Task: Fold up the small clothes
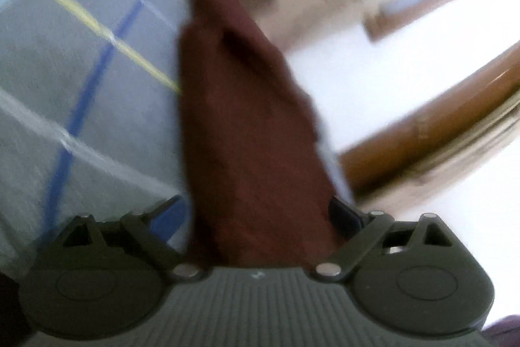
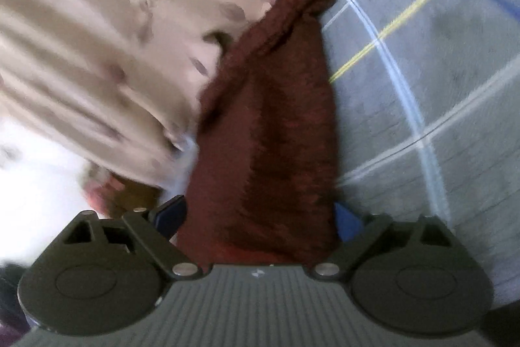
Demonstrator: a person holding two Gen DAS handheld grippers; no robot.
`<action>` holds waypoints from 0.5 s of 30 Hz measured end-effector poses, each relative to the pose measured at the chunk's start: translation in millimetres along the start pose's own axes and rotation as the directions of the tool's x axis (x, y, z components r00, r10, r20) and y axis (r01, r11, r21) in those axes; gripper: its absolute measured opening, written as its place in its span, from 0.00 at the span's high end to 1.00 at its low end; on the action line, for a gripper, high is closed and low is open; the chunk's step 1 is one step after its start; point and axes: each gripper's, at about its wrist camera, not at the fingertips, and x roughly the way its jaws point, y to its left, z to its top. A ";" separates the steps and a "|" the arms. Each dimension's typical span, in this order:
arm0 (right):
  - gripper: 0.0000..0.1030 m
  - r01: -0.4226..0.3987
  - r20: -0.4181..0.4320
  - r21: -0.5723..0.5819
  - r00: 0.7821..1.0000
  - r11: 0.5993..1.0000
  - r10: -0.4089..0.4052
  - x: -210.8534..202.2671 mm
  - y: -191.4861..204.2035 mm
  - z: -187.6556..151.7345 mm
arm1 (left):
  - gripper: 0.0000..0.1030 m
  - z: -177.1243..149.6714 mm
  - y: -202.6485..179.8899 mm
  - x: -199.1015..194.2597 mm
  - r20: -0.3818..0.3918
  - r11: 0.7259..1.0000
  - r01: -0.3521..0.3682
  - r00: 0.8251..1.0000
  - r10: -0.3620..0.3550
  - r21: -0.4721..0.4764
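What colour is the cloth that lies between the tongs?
Dark maroon, plain with no pattern. The cloth shows best in the right wrist view.

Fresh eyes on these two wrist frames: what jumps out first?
A dark maroon garment fills the middle of both wrist views, bunched between each gripper's fingers. Under it lies a grey checked sheet with blue, white and yellow lines. A beige patterned cloth sprawls beside it, blurred.

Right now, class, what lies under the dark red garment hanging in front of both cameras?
Under the dark red garment lies a grey checked sheet on one side and a cream patterned cloth on the other. Whatever lies directly beneath the garment is covered; blur hides detail.
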 end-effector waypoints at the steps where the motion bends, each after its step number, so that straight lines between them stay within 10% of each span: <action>1: 0.11 -0.035 -0.003 0.051 0.999 0.998 0.036 -0.6 -5.0 2.5 | 0.07 0.7 4.5 2.5 -0.026 0.999 0.033 0.999 -0.033 -0.021; 3: 0.13 -0.107 -0.008 0.143 0.994 0.984 0.109 1.9 -14.6 6.9 | 0.07 3.1 13.8 6.9 -0.026 0.996 0.068 0.997 -0.070 -0.065; 8: 0.34 0.021 -0.060 0.065 0.998 0.998 -0.017 22.7 -4.6 18.6 | 0.07 11.0 16.4 20.5 -0.032 0.987 0.090 0.995 -0.096 -0.136; 11: 0.63 0.098 -0.082 -0.001 0.992 0.995 -0.097 30.2 -2.8 11.8 | 0.09 8.3 2.1 27.7 -0.041 0.997 0.058 0.997 -0.060 -0.059; 12: 0.70 0.098 -0.078 0.003 0.992 0.995 -0.097 28.7 -7.8 9.6 | 0.24 6.1 -1.8 29.9 -0.042 0.999 0.039 0.998 -0.040 -0.038; 13: 0.74 0.095 -0.069 0.008 0.993 0.995 -0.094 26.0 -10.2 8.1 | 0.60 5.0 -5.3 34.1 -0.056 1.000 -0.003 0.998 0.002 -0.020; 15: 0.75 0.082 -0.057 0.014 0.995 0.997 -0.081 22.6 -12.3 5.6 | 0.91 1.4 -5.0 42.0 -0.064 0.993 -0.117 0.991 0.115 -0.025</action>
